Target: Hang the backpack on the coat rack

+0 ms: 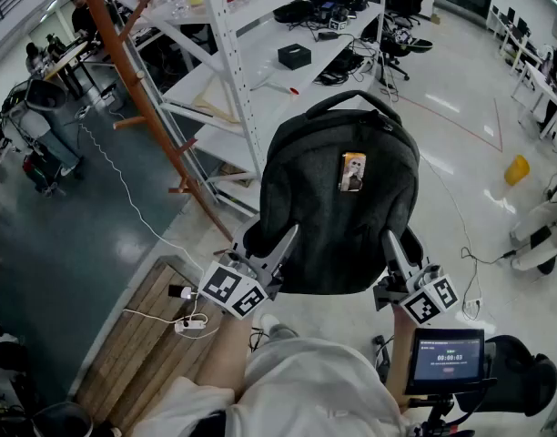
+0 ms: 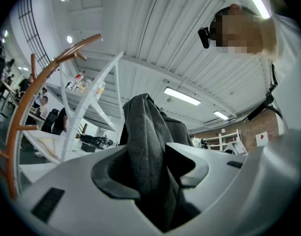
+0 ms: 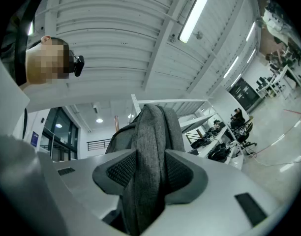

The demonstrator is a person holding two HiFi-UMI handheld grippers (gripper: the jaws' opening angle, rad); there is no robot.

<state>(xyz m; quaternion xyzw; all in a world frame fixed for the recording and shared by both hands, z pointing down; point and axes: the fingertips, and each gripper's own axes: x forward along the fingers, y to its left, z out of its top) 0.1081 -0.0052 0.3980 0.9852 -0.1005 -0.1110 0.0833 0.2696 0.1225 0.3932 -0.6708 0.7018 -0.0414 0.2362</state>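
A tall white shelf [image 1: 245, 71] stands ahead, and a brown coat rack [image 1: 137, 94] rises at its left side. The grey backpack [image 1: 342, 217] is held upright in the air in front of the shelf, well apart from the rack. The left claw [image 1: 280, 247] is clamped on its lower left edge, the right claw [image 1: 394, 251] on its lower right edge.

A black box [image 1: 294, 56] sits on the white shelf [image 1: 247, 66], cable [image 1: 124, 189] on floor [image 1: 69, 253].
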